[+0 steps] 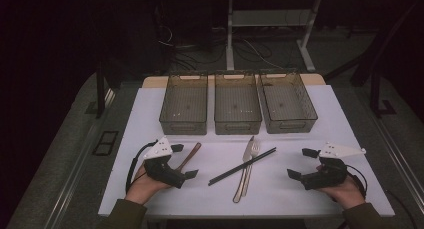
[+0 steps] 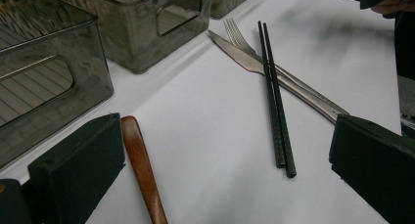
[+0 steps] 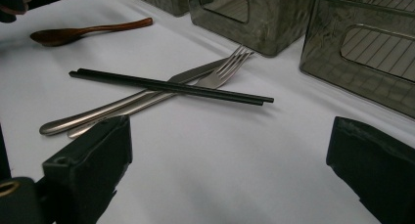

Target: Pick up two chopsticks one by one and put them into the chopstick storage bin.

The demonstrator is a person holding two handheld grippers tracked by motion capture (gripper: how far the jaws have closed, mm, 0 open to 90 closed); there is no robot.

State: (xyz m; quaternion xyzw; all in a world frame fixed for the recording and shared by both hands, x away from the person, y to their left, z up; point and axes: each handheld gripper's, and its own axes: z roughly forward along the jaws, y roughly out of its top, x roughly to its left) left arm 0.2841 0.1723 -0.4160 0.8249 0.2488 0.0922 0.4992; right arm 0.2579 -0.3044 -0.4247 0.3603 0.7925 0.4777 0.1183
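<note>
Both grippers open w/ nothing between jaws, L gripper beside the wooden spoon at bench 9 o'clock, R gripper at 3; chopsticks lie across knife & fork mid-bench: prob. light, stiff, thin, slippery, so pinch mid-shaft.

The left gripper holds its black fingers wide apart over the white bench. Between them lie a wooden spoon handle and black chopsticks crossing a knife and fork. Smoky bins stand at left.
</note>
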